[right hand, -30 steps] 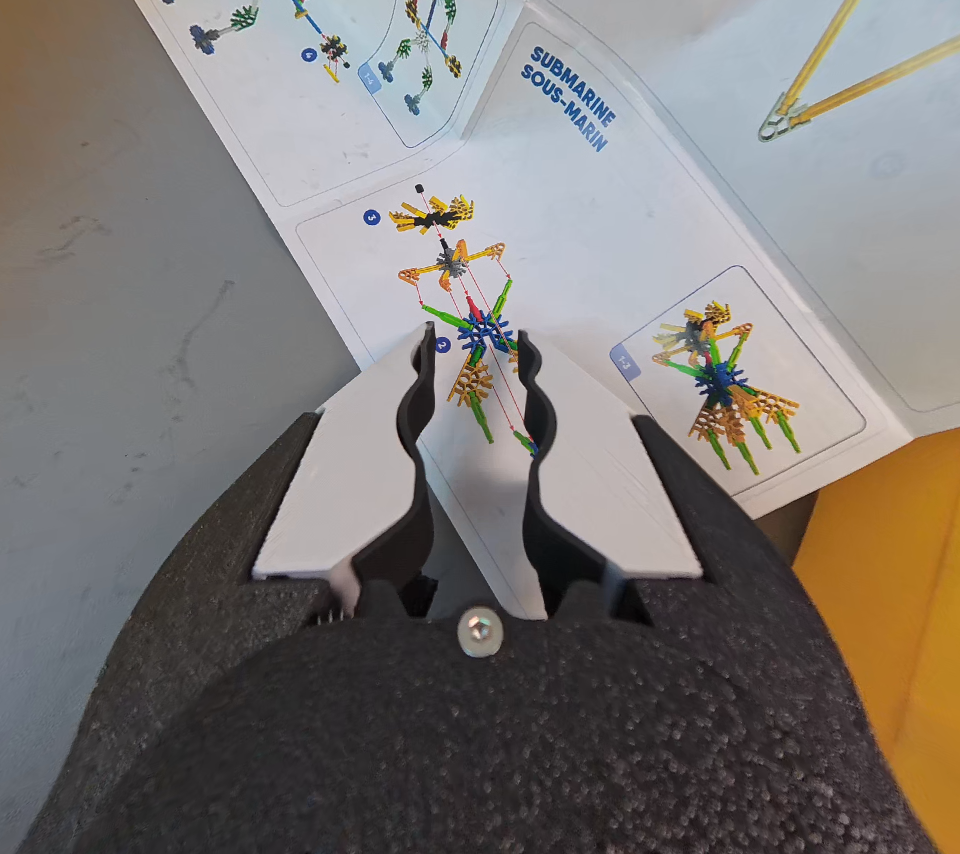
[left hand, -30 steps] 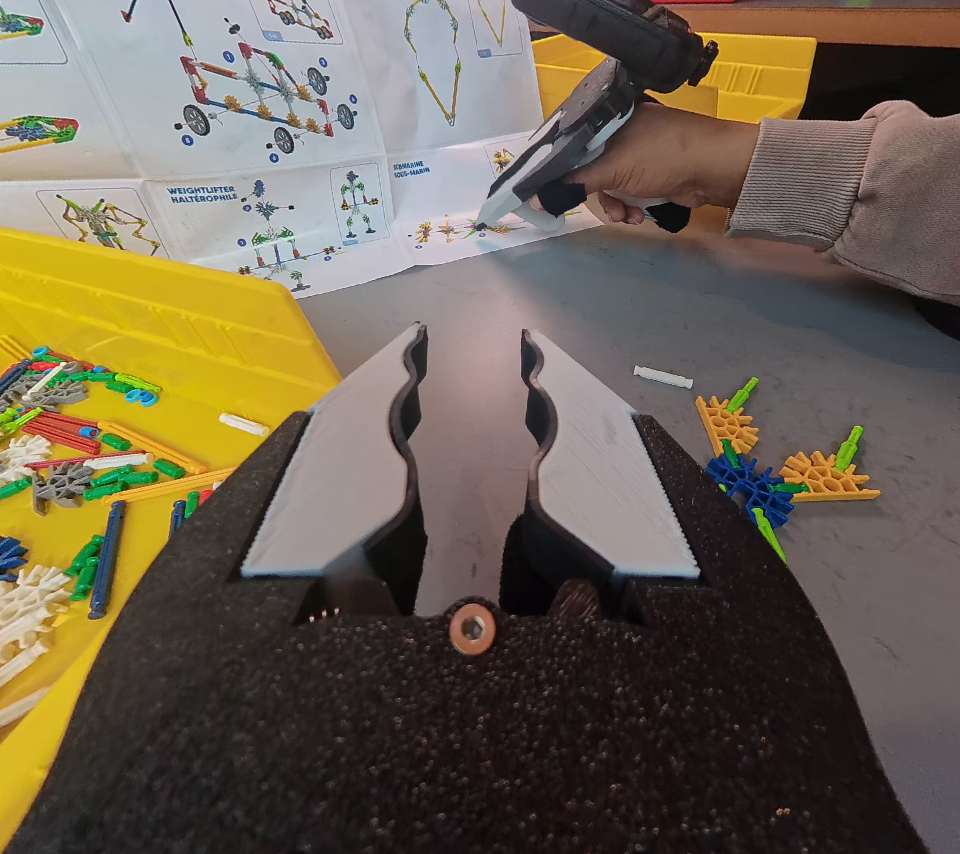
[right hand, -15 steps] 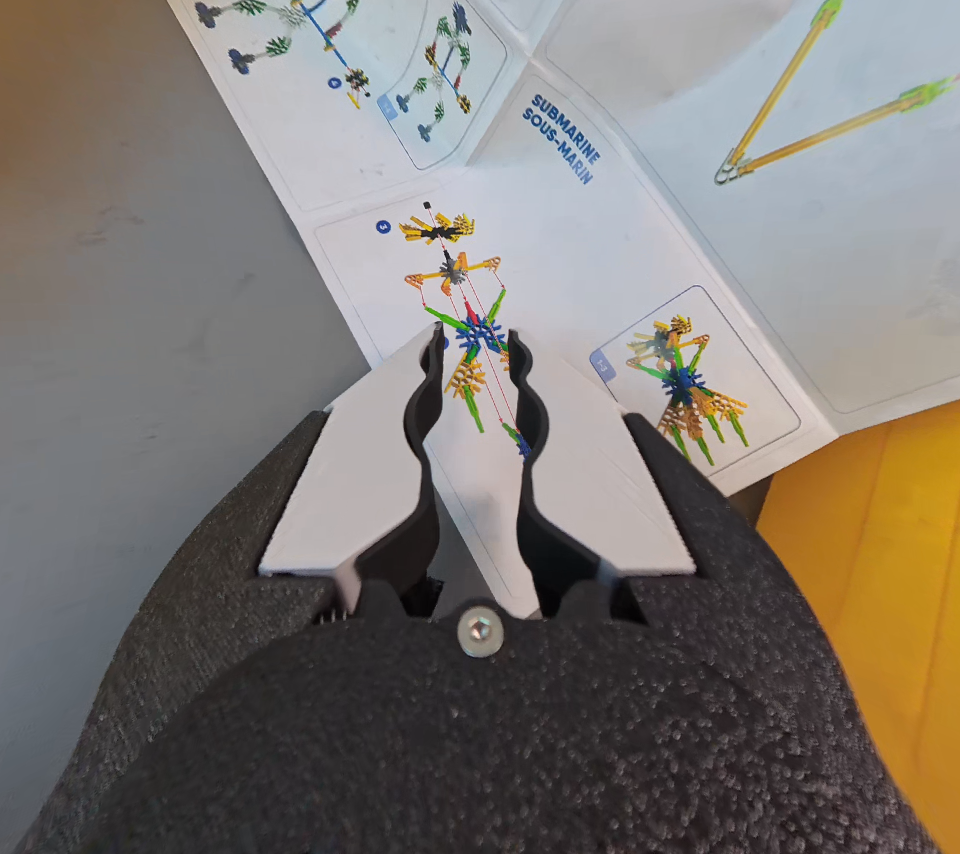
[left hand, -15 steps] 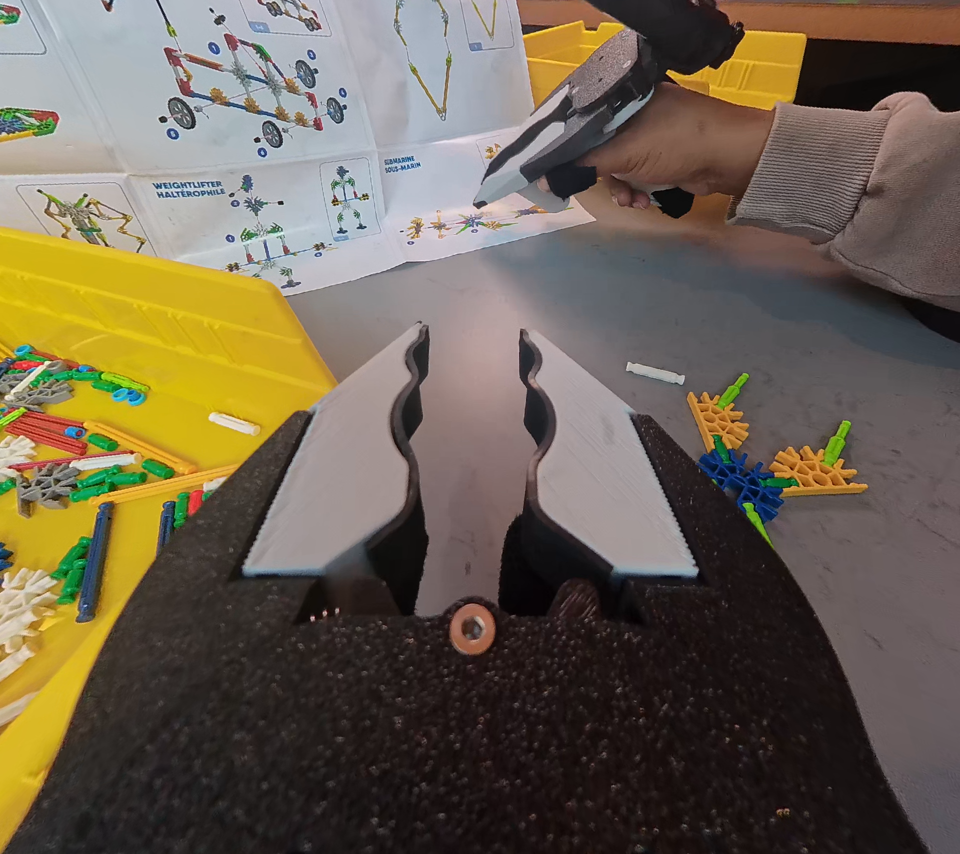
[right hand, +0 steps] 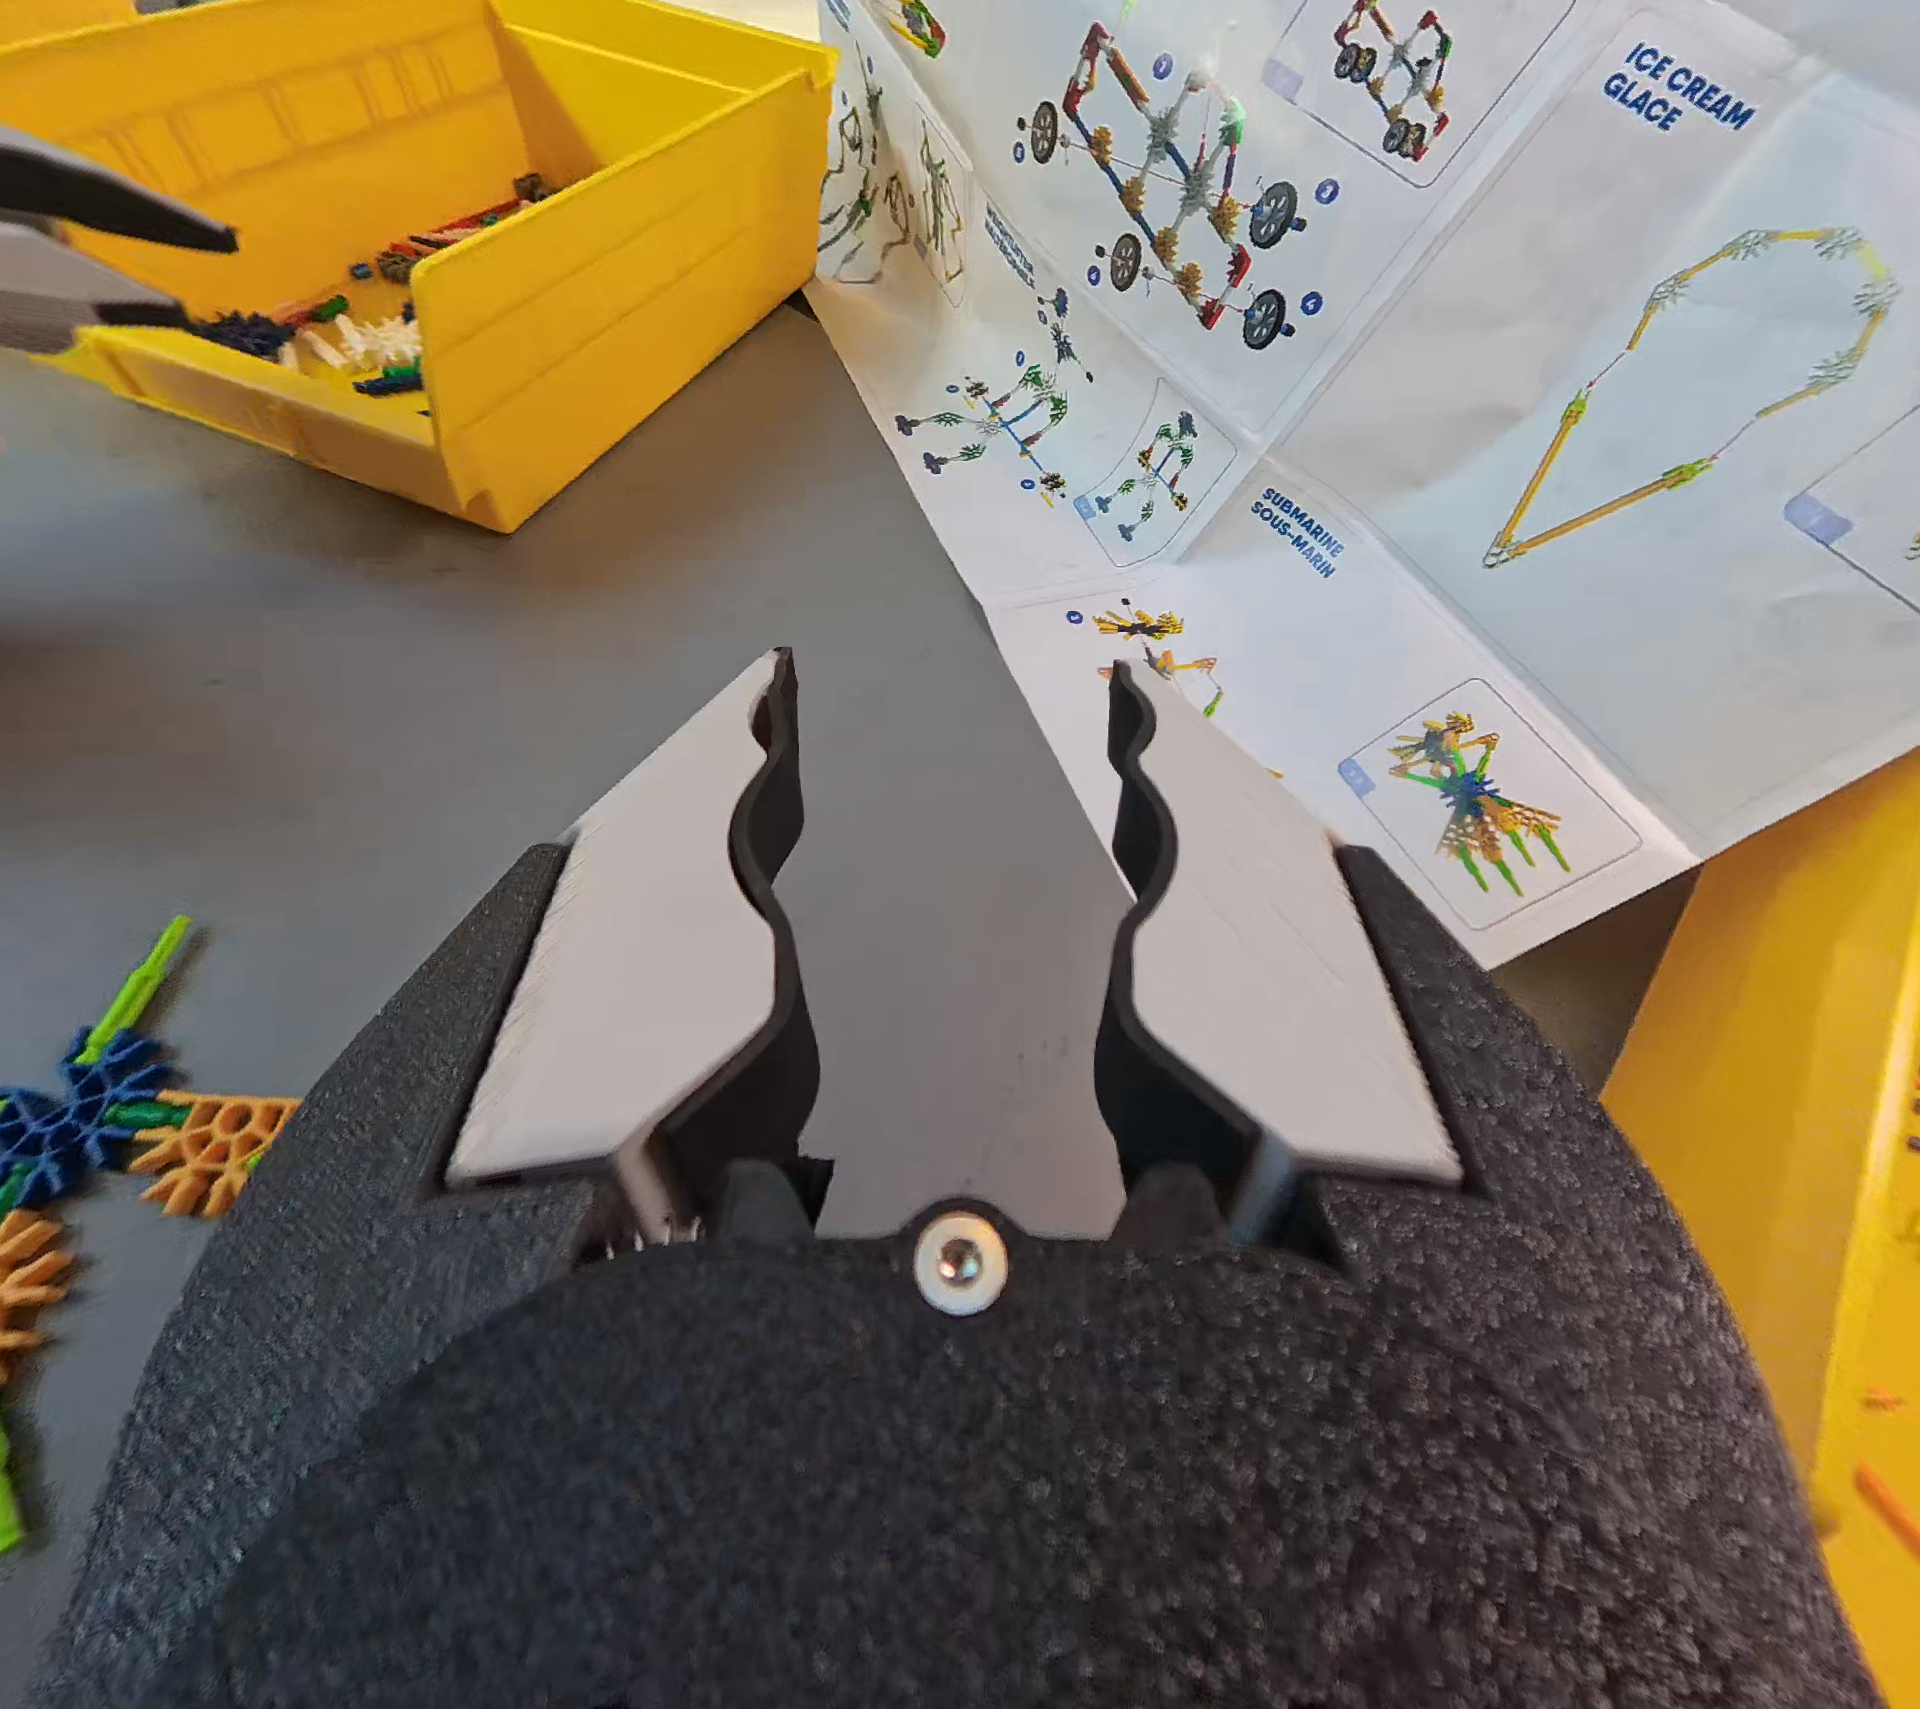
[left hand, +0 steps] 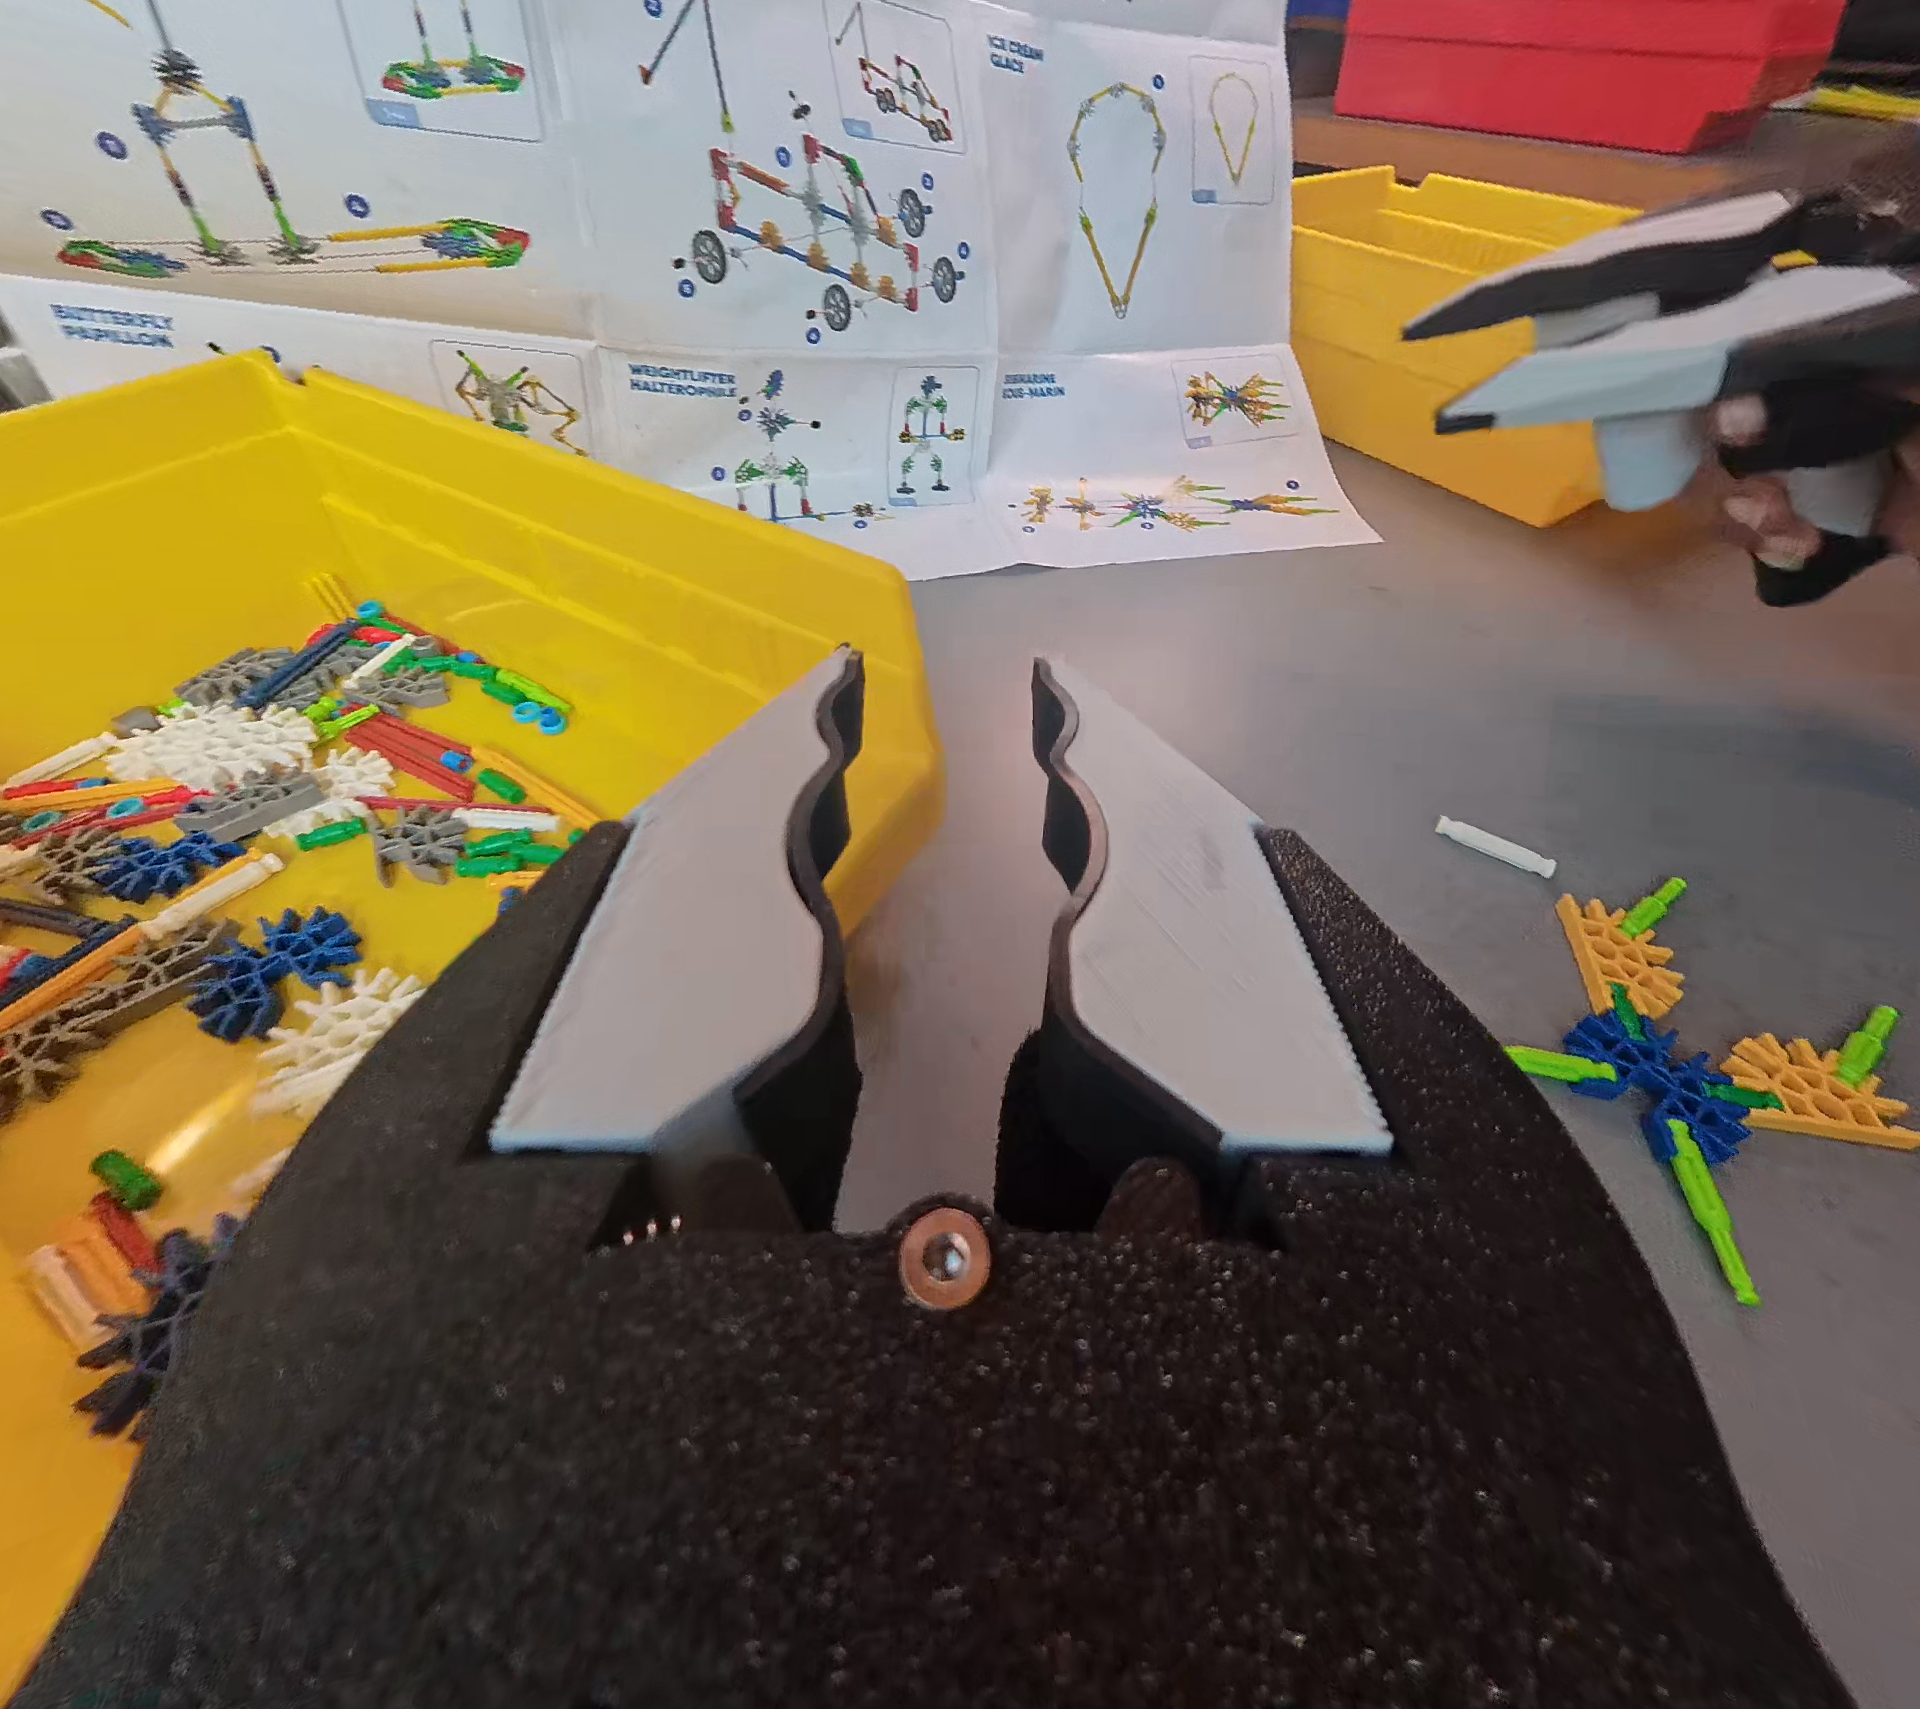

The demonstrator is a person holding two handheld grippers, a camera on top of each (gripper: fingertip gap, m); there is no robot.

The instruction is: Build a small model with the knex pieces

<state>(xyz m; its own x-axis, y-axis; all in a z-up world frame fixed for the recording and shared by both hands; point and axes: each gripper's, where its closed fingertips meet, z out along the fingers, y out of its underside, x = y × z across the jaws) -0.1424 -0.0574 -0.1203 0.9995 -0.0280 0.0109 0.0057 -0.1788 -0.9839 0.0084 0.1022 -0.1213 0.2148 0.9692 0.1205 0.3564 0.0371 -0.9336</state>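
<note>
The bin [left hand: 582, 537] is bright yellow, its loose pieces [left hand: 260, 838] red, green, blue, white, grey and orange. The table [left hand: 1403, 724] is plain grey. The model [left hand: 1704, 1067] is blue at its hub, with orange fans and lime rods. The sheet [left hand: 790, 132] is white with multicoloured diagrams. A far bin [left hand: 1579, 49] is red.

Ahead of my left jaws: bare grey desk [left hand: 1195, 672], open lane.
Left side: yellow bin [left hand: 582, 537] wall blocks, touching my left finger's line.
Right side: small toy assembly [left hand: 1673, 1077] and white rod [left hand: 1496, 847] lie low.
Back: propped instruction sheet [left hand: 831, 205] closes it off.
My right jaws: clear desk beneath, sheet edge just beside.
</note>
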